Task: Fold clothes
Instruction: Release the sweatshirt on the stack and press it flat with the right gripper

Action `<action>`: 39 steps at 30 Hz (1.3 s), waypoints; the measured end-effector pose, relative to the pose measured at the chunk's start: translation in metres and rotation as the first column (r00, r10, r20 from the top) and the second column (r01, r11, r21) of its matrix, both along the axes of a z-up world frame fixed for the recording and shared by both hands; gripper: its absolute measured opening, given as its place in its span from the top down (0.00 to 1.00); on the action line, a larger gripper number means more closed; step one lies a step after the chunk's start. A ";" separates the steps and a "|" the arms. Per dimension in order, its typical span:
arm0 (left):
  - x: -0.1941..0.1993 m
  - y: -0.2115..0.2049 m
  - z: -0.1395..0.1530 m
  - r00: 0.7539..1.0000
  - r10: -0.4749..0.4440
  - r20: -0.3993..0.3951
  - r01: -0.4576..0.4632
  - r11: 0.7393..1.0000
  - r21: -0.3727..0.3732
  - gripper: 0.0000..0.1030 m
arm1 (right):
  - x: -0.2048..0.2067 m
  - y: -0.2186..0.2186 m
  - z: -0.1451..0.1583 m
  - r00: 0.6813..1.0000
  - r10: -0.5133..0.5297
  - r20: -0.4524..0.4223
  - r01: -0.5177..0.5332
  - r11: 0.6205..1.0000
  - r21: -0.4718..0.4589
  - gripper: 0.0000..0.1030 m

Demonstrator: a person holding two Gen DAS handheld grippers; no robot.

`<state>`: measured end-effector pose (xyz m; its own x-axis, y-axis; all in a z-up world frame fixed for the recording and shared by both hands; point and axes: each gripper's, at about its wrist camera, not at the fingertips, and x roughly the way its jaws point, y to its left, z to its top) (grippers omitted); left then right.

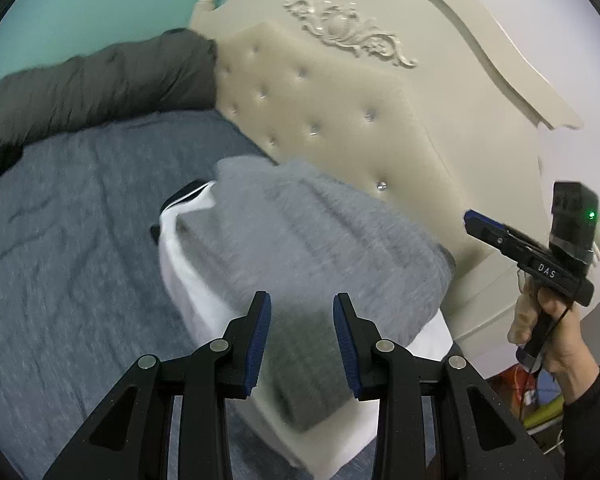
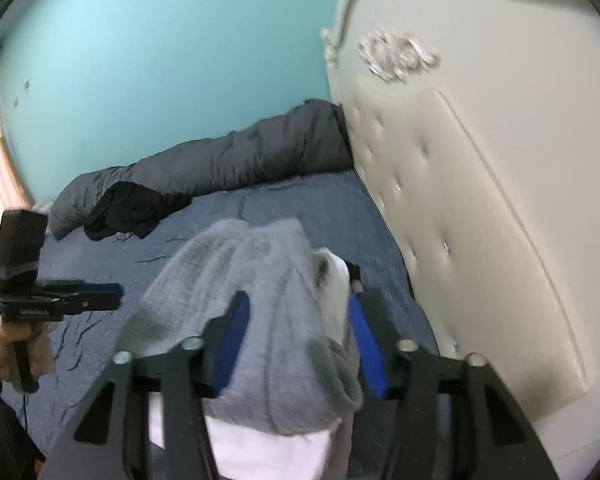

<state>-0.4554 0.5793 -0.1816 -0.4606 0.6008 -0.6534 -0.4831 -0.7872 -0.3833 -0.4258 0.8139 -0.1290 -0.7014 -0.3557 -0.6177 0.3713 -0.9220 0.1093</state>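
Sweater point(image 1: 320, 240), soft and limp near the headboard point(image 1: 340, 120), lay ungripped between both tongs' parted jaws; best pinched at its hem.

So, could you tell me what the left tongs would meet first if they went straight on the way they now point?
Most likely the grey knitted garment, folded on top of a white one. It lies directly ahead of the left tongs, whose jaws stand apart with nothing gripped; depth is hard to judge through the fisheye.

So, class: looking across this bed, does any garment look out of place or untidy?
Yes. A black garment lies crumpled on the blue sheet beside the dark duvet, unfolded, while the grey knit sits folded over white clothing.
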 end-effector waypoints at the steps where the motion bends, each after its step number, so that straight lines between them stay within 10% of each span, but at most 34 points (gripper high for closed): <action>1: -0.002 0.008 0.001 1.000 -0.014 -0.003 0.014 1.000 -0.013 0.65 | -0.003 -0.008 -0.001 1.000 0.014 0.004 -0.015 1.000 0.026 0.83; 17: -0.007 0.027 -0.061 0.999 -0.045 0.028 0.048 0.990 -0.131 0.69 | -0.029 0.018 -0.105 0.966 -0.189 0.176 0.186 0.982 0.032 0.98; 28: 0.004 0.021 -0.036 0.999 -0.035 -0.040 0.029 0.992 -0.121 0.69 | 0.005 -0.002 -0.041 0.990 -0.143 0.000 0.143 0.990 -0.015 0.98; 39: 0.015 0.021 -0.056 0.999 -0.052 -0.003 0.051 0.989 -0.139 0.69 | 0.004 -0.023 -0.086 0.986 -0.156 0.067 0.153 0.987 0.040 0.98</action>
